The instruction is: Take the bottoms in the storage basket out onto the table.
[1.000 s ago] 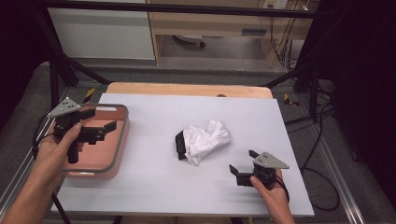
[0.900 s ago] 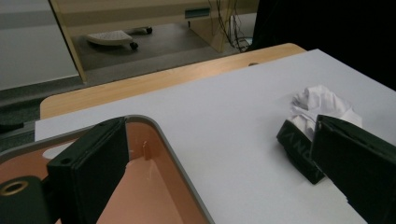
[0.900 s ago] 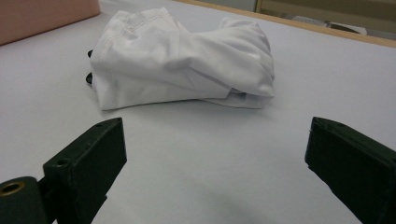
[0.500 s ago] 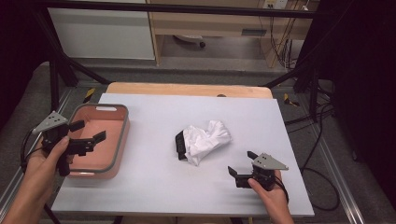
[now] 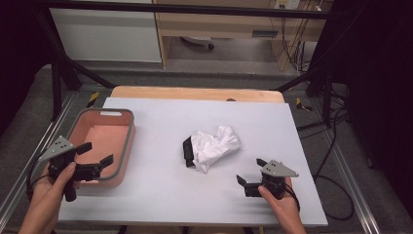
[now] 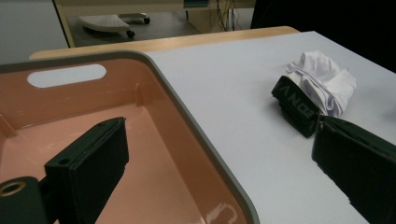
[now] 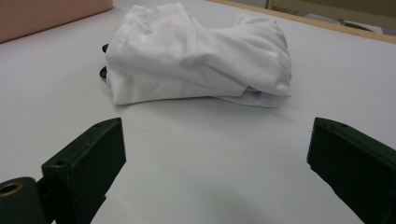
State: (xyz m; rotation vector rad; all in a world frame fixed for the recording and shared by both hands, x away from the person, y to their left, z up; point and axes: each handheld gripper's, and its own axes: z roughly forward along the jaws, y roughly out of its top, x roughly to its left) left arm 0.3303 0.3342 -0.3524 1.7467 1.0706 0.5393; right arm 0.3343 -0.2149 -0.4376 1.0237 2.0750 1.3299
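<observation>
A crumpled white garment (image 5: 215, 145) with a black band (image 5: 187, 151) along its left side lies mid-table. Both grippers are open and hold nothing. My left gripper (image 5: 97, 152) hovers over the near corner of a pink tub (image 5: 127, 146) with a grey rim. In the left gripper view the tub rim (image 6: 187, 112) runs between the jaws of that gripper (image 6: 217, 135), with the garment (image 6: 322, 79) and its band (image 6: 296, 109) farther off. My right gripper (image 5: 250, 170) rests near the table's front right, pointing at the garment (image 7: 196, 56), which lies a short way beyond this gripper (image 7: 215, 140).
The tub holds nothing, and a handle slot (image 6: 65, 75) pierces its far wall. The white tabletop (image 5: 160, 195) ends in a wooden strip (image 5: 195, 92) at the back. Black frame bars (image 5: 63, 73) and floor cables (image 5: 336, 161) flank the table.
My left gripper has drawn back toward the person and to the left, from above the tub's middle to its near corner. The right gripper has barely shifted.
</observation>
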